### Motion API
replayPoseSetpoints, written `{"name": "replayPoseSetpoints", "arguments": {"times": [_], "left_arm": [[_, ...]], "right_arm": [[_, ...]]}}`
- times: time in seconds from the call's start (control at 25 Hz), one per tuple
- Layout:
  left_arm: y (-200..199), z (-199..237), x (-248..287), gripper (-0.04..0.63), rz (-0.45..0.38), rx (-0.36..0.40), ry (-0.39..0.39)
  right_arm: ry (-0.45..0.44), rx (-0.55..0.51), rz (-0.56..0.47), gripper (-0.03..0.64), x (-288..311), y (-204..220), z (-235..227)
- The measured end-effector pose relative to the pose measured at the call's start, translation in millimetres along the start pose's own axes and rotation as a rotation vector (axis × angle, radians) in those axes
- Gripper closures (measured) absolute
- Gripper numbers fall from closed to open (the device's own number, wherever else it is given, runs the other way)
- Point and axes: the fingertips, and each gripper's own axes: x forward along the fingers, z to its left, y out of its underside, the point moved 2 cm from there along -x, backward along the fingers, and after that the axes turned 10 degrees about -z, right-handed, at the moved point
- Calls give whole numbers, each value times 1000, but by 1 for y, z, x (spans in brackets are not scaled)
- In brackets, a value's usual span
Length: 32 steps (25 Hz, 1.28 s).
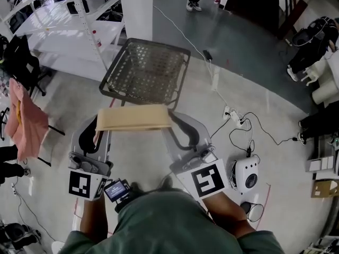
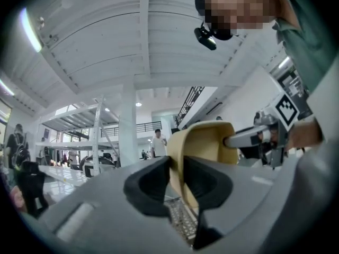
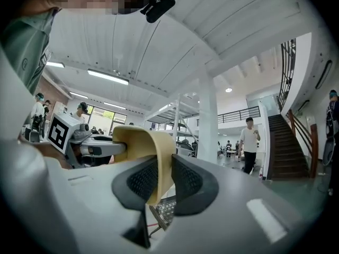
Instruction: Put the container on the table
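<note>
Left jaws [image 2: 177, 179]: pinching the left end wall of the container [image 1: 133, 118]; the wall sits squeezed between my two dark pads.
Right jaws [image 3: 164, 181]: closed on the opposite end wall the same way, with the tan rim curling over the pads.
Container: tan and long, held in the air between my two sets of jaws and roughly level.
Bench [image 1: 148, 70]: a perforated metal top in a dark frame, just beyond both jaws. The container touches nothing on it.
Hidden in the head view: the container covers my jaw tips and part of the bench's near edge. I cannot tell whether it already overhangs that edge.
Hidden in the gripper views: only a small patch of mesh shows below each pair of pads.
Container's inside: not readable from any view, so I cannot say whether anything lies in it.
My hands: mostly tucked behind the marker cubes.
Right of my right jaws: a white device [image 1: 247, 174] and cables [image 1: 249, 128] lie on the floor.
Left of my left jaws: a pink cloth [image 1: 29, 121], cut by the frame edge.
</note>
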Motion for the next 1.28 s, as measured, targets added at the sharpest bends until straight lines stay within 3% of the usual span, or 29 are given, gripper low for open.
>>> {"name": "replayPoseSetpoints", "arguments": {"times": [0.2, 0.4, 1.28], "left_arm": [[-5, -15, 20, 523, 3, 7, 0], [2, -4, 35, 523, 4, -8, 15], [57, 153, 89, 523, -62, -87, 214]], "right_arm": [[-4, 24, -1, 551, -7, 1, -23], [5, 26, 10, 549, 7, 5, -32], [219, -59, 65, 551, 154, 41, -17]]}}
